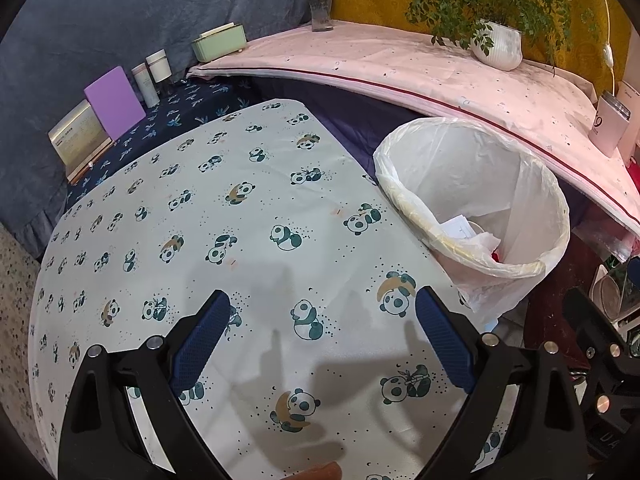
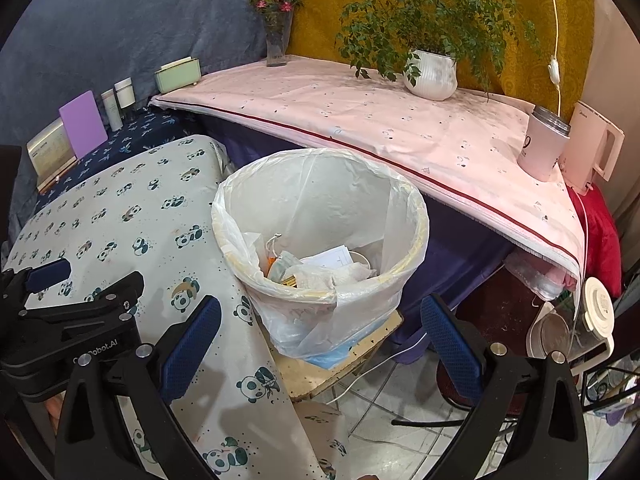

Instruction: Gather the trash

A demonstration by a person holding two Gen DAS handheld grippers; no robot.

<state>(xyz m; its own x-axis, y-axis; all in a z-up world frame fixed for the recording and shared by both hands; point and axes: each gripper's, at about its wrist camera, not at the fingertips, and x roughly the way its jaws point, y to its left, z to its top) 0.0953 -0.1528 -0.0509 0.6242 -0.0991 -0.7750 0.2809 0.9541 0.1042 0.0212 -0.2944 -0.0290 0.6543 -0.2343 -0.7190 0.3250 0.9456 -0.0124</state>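
Observation:
A waste bin point(image 1: 472, 168) lined with a white plastic bag stands beside the right edge of the panda-print table point(image 1: 240, 220). My left gripper point(image 1: 323, 296) hangs open and empty over the bare cloth. In the right wrist view the bin point(image 2: 320, 184) is straight ahead and holds crumpled paper, tissues and wrappers point(image 2: 320, 268). My right gripper point(image 2: 320, 302) is open and empty just short of the bin's near rim. The left gripper point(image 2: 104, 272) shows at the left over the table point(image 2: 120, 220).
A pink-covered ledge point(image 2: 360, 112) behind the bin carries a potted plant point(image 2: 432, 74), a flower vase point(image 2: 276, 44), a green box point(image 2: 178, 74), a mug point(image 2: 542, 148) and a kettle point(image 2: 592, 148). The bin rests on a wooden stool point(image 2: 316, 376). Cables cross the tiled floor.

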